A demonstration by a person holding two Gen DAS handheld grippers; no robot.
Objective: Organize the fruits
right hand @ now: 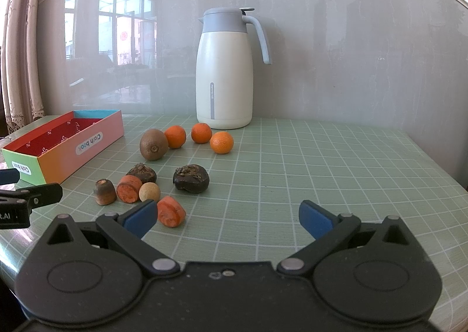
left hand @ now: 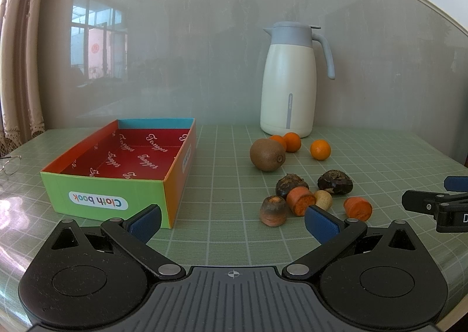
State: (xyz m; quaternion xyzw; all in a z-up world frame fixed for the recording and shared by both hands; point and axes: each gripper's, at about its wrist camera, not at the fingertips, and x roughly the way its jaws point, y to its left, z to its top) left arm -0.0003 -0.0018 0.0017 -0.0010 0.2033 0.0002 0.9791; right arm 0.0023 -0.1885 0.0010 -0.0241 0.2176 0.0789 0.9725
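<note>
Now: nothing is in the colourful open cardboard box yet.
Left gripper: fingers wide apart, holding nothing.
Right gripper: fingers wide apart, holding nothing.
Fruits: the fuzzy brown kiwi and three small round oranges sit right of the box, near the tall white jug.
Do it well: I think squeeze the kiwi softly round its middle.
Words: "Cloth book" outside the box; "Tamper", maybe, inside.

Left tool and right tool hover side by side, jaws spread wide, holding nothing.
</note>
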